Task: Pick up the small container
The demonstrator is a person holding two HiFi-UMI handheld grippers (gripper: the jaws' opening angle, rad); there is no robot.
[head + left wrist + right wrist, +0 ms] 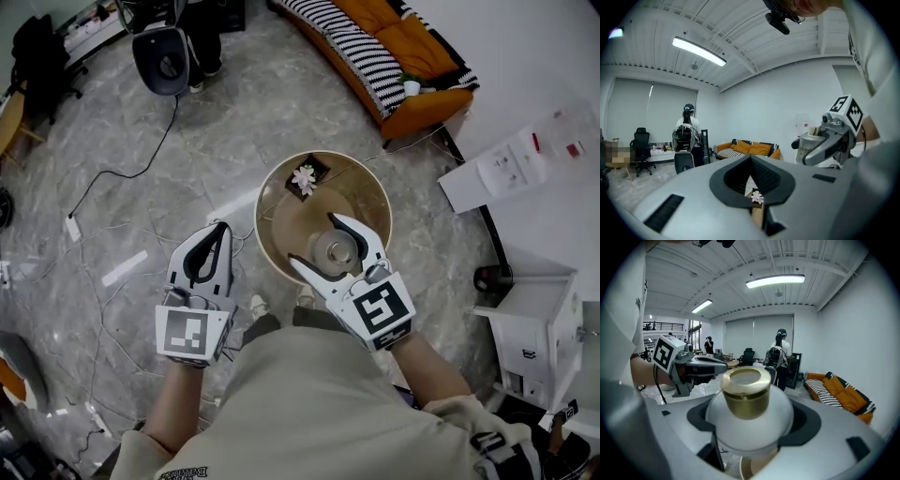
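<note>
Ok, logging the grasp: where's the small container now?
Head view, right of centre: the small container is clamped in the right gripper, over the round table.

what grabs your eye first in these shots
The small container, a frosted jar with a gold lid, sits clamped in the right gripper over the round wooden table. The left gripper hangs shut and empty beside the table, and a pale flower sits near its far edge.
</note>
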